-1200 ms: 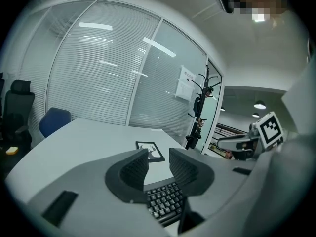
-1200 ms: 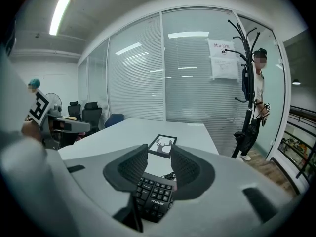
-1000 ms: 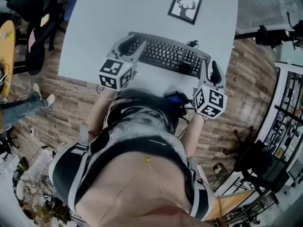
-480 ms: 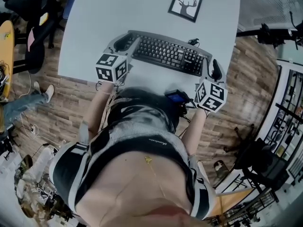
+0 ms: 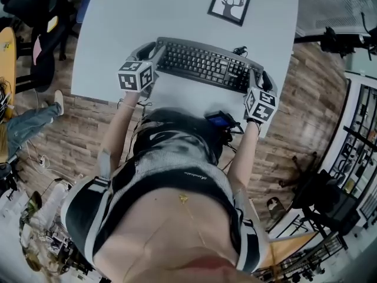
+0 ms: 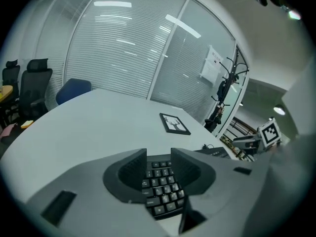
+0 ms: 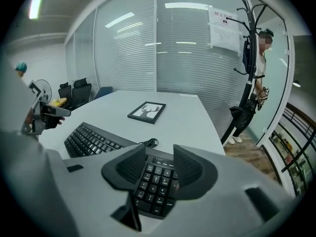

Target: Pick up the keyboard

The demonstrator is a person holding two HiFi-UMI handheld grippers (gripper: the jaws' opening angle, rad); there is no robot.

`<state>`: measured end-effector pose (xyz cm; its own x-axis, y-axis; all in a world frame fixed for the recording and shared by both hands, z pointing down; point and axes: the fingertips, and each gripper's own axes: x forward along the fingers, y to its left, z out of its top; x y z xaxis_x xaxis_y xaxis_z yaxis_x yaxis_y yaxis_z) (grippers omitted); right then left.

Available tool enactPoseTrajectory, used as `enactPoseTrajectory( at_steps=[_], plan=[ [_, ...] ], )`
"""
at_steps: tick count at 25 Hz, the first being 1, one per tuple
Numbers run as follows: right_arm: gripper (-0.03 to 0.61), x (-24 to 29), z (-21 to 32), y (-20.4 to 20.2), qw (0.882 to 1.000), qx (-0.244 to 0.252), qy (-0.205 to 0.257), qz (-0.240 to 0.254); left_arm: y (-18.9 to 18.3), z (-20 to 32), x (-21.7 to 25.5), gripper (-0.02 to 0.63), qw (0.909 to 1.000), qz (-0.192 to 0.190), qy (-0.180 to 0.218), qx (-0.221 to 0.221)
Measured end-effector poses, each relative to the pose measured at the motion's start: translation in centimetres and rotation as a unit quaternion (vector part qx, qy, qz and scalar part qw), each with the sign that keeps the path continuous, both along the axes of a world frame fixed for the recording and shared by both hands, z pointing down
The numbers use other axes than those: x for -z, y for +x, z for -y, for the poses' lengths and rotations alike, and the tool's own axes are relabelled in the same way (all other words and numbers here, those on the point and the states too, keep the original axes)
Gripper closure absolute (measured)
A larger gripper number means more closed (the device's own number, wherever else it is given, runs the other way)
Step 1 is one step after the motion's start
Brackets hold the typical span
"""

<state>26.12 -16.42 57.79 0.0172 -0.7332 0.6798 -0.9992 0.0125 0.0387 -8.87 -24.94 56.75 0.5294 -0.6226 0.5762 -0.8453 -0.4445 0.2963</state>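
The black keyboard [image 5: 200, 63] lies across the white table [image 5: 118, 28], and I have a gripper at each of its ends. My left gripper [image 5: 148, 52] is over its left end. In the left gripper view the jaws [image 6: 159, 157] have just been opening and stand a little apart, with the keys [image 6: 160, 189] showing in the gap. My right gripper [image 5: 258, 80] is at the number-pad end. Its jaws [image 7: 159, 154] have also just been opening, and the number pad [image 7: 153, 186] sits between and below them. Neither pair of pads visibly presses on it.
A framed deer picture [image 5: 230, 5] lies on the table beyond the keyboard. The keyboard's cable [image 7: 148, 143] coils at its back right. Office chairs [image 6: 29, 83] stand past the table's left side. By the glass wall a person [image 7: 256, 78] stands near a coat stand [image 7: 247, 43].
Both grippers and the keyboard have sunk toward the table and shifted away from its near edge. The keyboard looks smaller and now rests flat. The left jaws have parted.
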Motion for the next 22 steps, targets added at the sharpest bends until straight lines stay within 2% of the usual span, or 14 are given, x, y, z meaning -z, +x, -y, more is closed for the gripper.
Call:
enactPoseTrajectory(
  at_steps=[3, 6, 9, 15, 18, 22],
  plan=[
    [0.385, -1.6, 0.3, 0.9, 1.0, -0.01, -0.013, 0.01, -0.9, 0.1, -1.9, 0.477, 0.9996, 0.019, -0.02, 0.0],
    [0.371, -2.9, 0.4, 1.8, 0.999, -0.017, -0.028, 0.016, -1.9, 0.3, -3.4, 0.462, 0.999, 0.018, -0.039, 0.01],
    [0.356, -4.0, 0.5, 2.6, 0.998, -0.027, -0.036, 0.033, -2.2, 0.2, -5.2, 0.442, 0.9978, -0.003, -0.065, 0.012],
    [0.325, -5.8, 0.5, 3.5, 0.993, -0.052, -0.042, 0.099, -3.0, 0.8, -6.5, 0.419, 0.9931, -0.043, -0.104, 0.03],
    [0.318, -6.5, 0.7, 3.6, 0.986, -0.066, -0.039, 0.145, -3.2, 1.2, -7.4, 0.413, 0.9906, -0.061, -0.118, 0.034],
    [0.316, -6.9, 1.0, 3.9, 0.975, -0.093, -0.024, 0.199, -2.2, 1.3, -8.3, 0.399, 0.988, -0.076, -0.134, 0.013]
  ],
)
